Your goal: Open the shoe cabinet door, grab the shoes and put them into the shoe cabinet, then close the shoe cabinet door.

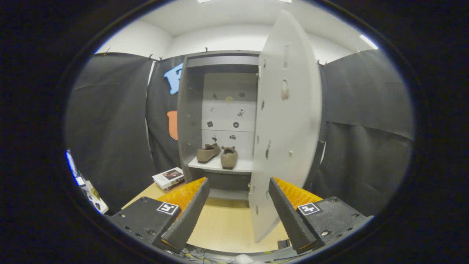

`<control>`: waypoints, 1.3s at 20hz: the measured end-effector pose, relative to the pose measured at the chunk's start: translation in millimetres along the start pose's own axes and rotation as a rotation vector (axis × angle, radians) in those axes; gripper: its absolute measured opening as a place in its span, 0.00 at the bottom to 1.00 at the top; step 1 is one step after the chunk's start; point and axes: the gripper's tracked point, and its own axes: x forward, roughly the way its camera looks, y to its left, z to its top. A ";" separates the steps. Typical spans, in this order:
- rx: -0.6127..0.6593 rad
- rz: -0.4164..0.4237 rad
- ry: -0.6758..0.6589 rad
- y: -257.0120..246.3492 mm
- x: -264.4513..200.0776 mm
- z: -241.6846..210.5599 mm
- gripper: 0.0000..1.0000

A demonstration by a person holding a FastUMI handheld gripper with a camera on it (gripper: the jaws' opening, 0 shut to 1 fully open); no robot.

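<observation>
- Black cloth walls surround a grey shoe cabinet (220, 121) whose door (285, 121) stands swung wide open, its lower edge reaching down between the fingers.
- Both shoes (218, 154) already sit side by side on the cabinet shelf (220, 167), so what remains is probably closing the door.
- Released and holding nothing, the claw (238, 212) has its fingers spread apart; whether either touches the door is unclear.
- Risk: a push on the door's thin edge could slip off, or a hard swing could slam and jolt the shoes.
- Books (168, 178) lie left of the cabinet, clear of the door's path.
</observation>
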 end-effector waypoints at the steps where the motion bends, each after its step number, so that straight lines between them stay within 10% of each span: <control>1: 0.018 -0.007 -0.002 -12.4 -11.2 -0.4 1.00; 9: 0.062 -0.135 -0.043 -140.7 -22.4 12.3 1.00; 26: 0.023 0.115 0.019 -148.9 53.4 25.9 0.99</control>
